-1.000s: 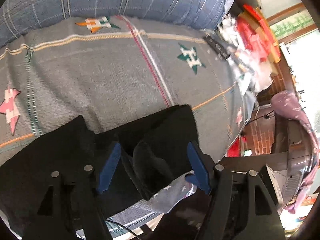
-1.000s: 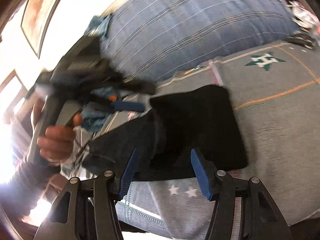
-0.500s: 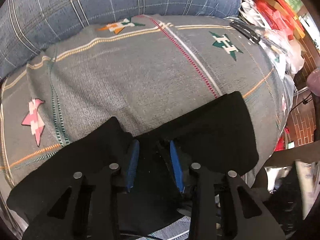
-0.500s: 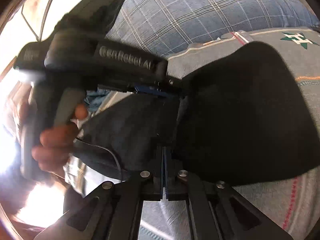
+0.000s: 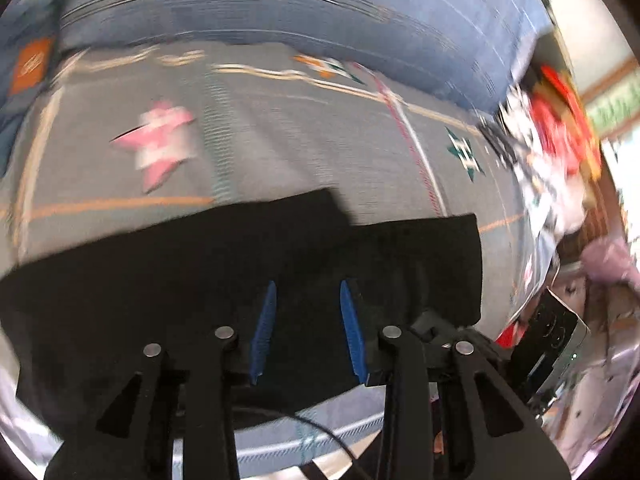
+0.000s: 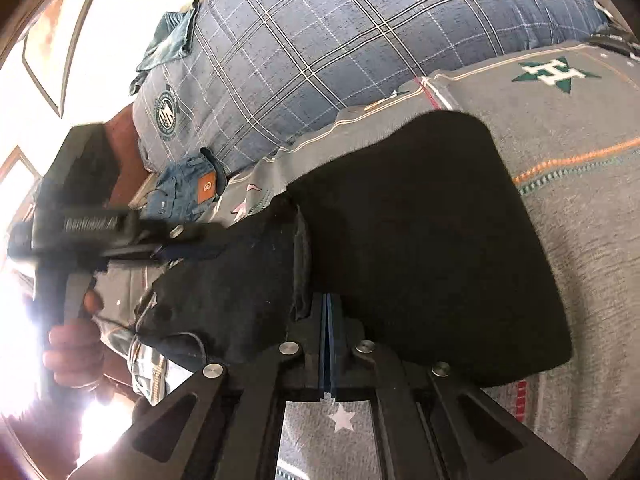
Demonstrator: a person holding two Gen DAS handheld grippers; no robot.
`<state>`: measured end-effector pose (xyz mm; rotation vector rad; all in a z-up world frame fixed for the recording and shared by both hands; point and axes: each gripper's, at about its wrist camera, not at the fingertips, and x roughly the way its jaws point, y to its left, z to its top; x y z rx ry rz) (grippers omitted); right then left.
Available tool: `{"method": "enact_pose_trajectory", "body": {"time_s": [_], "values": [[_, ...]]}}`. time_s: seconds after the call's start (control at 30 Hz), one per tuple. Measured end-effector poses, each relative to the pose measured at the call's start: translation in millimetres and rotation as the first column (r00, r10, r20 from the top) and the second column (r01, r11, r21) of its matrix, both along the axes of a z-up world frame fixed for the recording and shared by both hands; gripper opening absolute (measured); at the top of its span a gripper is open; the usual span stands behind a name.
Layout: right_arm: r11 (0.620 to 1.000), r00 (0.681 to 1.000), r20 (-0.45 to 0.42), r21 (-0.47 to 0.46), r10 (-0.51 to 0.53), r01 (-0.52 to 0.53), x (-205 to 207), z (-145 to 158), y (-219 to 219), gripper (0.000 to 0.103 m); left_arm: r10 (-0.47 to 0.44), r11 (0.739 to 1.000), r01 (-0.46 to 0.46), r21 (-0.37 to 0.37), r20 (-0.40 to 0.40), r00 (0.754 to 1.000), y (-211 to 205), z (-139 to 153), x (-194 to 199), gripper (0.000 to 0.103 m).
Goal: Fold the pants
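Both grippers clamped the black pants at lower centre: right gripper pinched shut on the near edge, left gripper around a thicker bunch; partly folded on the grey bedspread, folds remaining

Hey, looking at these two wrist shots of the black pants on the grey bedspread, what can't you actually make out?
- Left wrist view: motion blur smears the grey patterned bedspread; the pink star motif is unreadable.
- Left wrist view: whether the left tongs pinch the black fabric pants; black cloth hides any fold between the pads.
- Right wrist view: what the shut right tongs clamp; the pants' edge covers the tips.
- Right wrist view: window glare washes out the person's hand.
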<state>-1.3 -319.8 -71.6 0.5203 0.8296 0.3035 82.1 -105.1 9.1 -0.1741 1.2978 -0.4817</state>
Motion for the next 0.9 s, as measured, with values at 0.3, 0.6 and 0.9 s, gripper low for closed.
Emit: {"method": "enact_pose_trajectory", "body": {"time_s": [0.3, 0.6, 0.9], "values": [[0.985, 0.989, 0.089, -0.134, 0.121, -0.108, -18.6, 47.7, 61.2, 0.022, 0.358, 0.933, -0.357, -0.046, 0.016, 0.933, 166.9, 20.4, -33.0, 0.043], [0.869, 0.928, 0.049, -0.373, 0.369, -0.326, -21.0, 39.3, 167.7, 0.03, 0.402, 0.875, -0.44, -0.203, -0.201, 0.893, 226.8, -27.7, -59.2, 0.054], [0.775, 0.905, 0.017, -0.523, 0.425, -0.355, -33.5, 31.2, 174.3, 0.043, 0.384, 0.829, -0.475, -0.295, -0.317, 0.867, 217.0, -56.0, -51.0, 0.054]]}}
